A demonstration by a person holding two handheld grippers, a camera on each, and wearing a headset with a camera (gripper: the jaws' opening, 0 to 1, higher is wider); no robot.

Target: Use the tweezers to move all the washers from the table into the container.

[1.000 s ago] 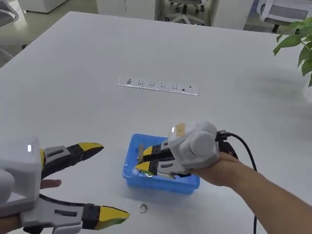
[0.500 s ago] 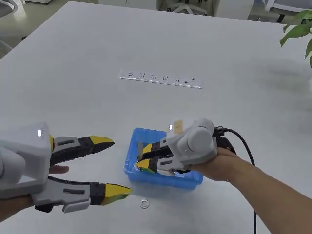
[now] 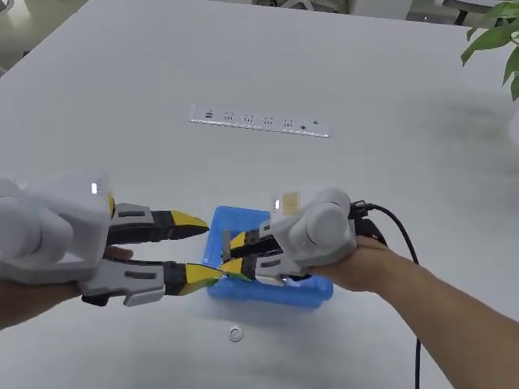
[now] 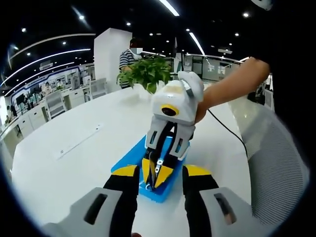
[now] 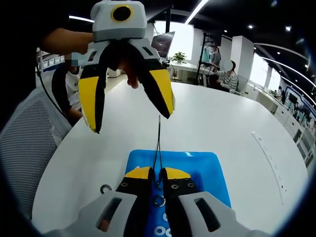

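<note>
One ring-shaped washer point(image 3: 235, 333) | rectangular blue container point(image 3: 268, 292) (smooth plastic) | thin tweezers point(image 5: 158, 136)

White table point(image 3: 113, 89), blue container point(image 3: 272, 292) resting on it, flat power strip point(image 3: 259, 122) at 12 o'clock from container, well apart, single washer point(image 3: 235, 333) at 6 o'clock, near.

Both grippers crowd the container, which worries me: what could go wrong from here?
The open left gripper sits very close to the tweezers held by the right gripper; a bump could twist them loose. One washer lies outside the container; a sweep could push it away.
</note>
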